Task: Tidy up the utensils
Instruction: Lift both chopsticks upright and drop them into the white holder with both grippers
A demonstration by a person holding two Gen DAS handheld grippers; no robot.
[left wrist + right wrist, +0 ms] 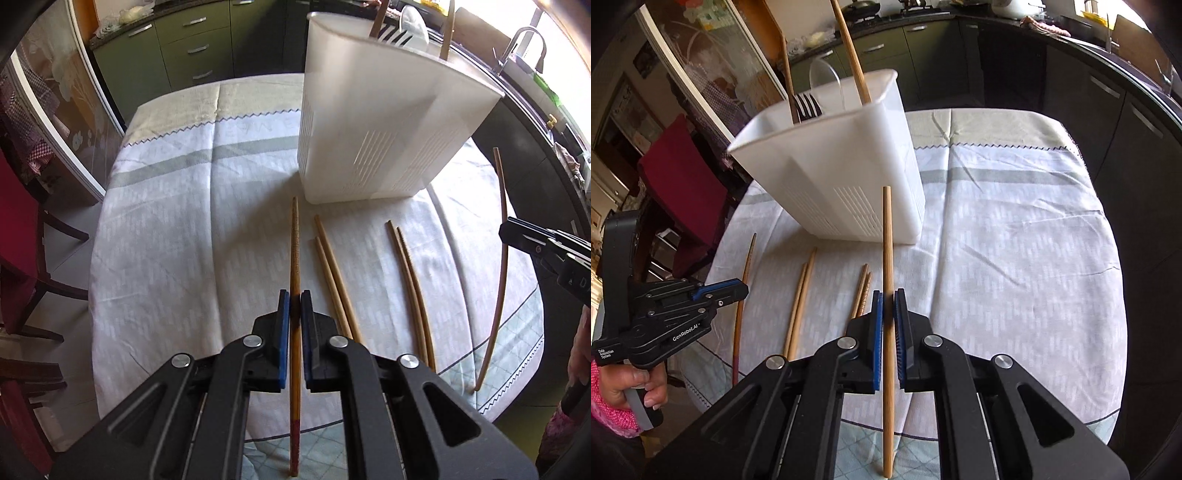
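Observation:
My left gripper (295,301) is shut on a dark wooden chopstick with a red end (294,251), held above the cloth. My right gripper (888,301) is shut on a plain light wooden chopstick (887,236), also lifted. Each shows in the other view: right gripper (517,236) with its chopstick (503,206), left gripper (738,290) with its chopstick (748,266). A white plastic utensil holder (373,133) stands beyond them on the table (842,170); it holds forks (807,105) and wooden handles. Two pairs of chopsticks (334,273) (410,280) lie on the cloth.
The round table has a white and green tablecloth (177,229). A red-cushioned chair (683,184) stands by the table's side. Green kitchen cabinets (192,48) and a counter with a sink tap (524,44) lie beyond.

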